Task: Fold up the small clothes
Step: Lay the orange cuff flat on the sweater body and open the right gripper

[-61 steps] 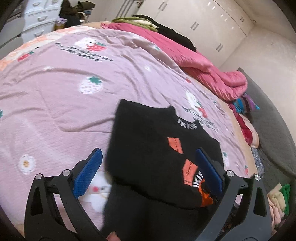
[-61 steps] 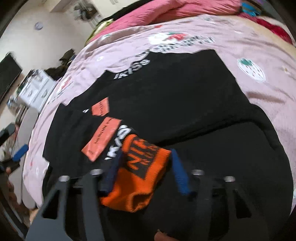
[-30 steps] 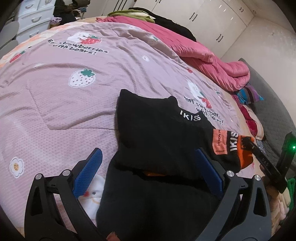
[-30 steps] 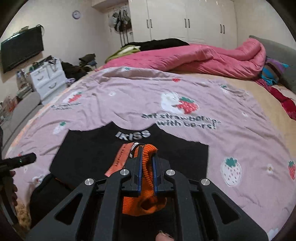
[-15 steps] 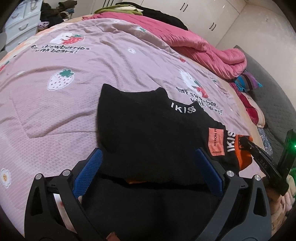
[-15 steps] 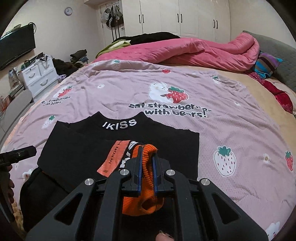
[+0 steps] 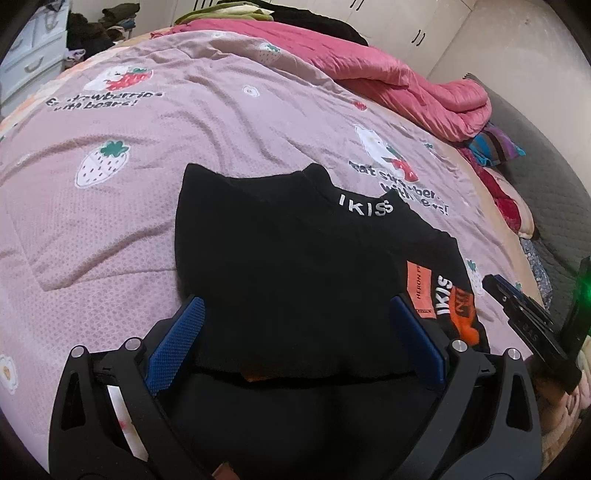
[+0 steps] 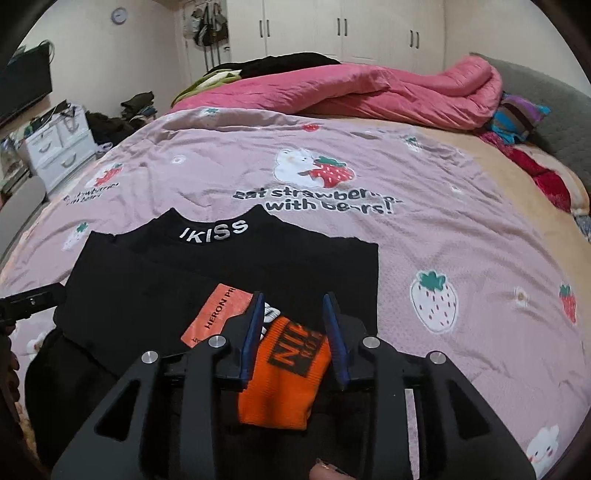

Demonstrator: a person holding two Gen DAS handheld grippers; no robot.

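Left wrist view
Left gripper (image 7: pixel 295 339): released, its blue fingers (image 7: pixel 175 345) spread wide, with nothing between them but the cloth below.
Black sweater (image 7: pixel 288 266): lies flat on the bed, collar pointing away from the camera, white letters "IKISS" on the collar (image 7: pixel 365 207). Its near part sits under and between the left gripper's fingers.
Folded sleeve: lies across the sweater's right side, showing an orange patch (image 7: pixel 419 293) and an orange cuff (image 7: pixel 466 314).
Right gripper (image 7: pixel 524 321): seen at the right edge, just beside the cuff; from this view I cannot tell how its jaws stand.
Bedspread (image 7: pixel 129 147): pinkish purple, printed with strawberries and bears, wrinkled, covering the bed.
Pink quilt (image 7: pixel 406 81): bunched along the far side of the bed.

Right wrist view
Right gripper (image 8: pixel 295 332): released, fingers apart on either side of the orange cuff (image 8: pixel 288 373), not pinching it.
Orange cuff: rests on the black sweater (image 8: pixel 221 273) between the blue fingers (image 8: pixel 334 336), black lettering on it.
Orange patch (image 8: pixel 216 314): just left of the right gripper, flat on the sleeve.
Collar (image 8: pixel 214 232): at the far end of the sweater, near the bedspread's printed words.
Left gripper (image 8: pixel 29 299): its tip shows at the left edge, beside the sweater's left side.
Bedspread (image 8: pixel 443 229): under the sweater.
Pink quilt (image 8: pixel 369 92): heaped at the far end.
Wardrobe (image 8: pixel 351 29): white doors along the back wall.
Drawer unit (image 8: pixel 59 147): white, at the left.
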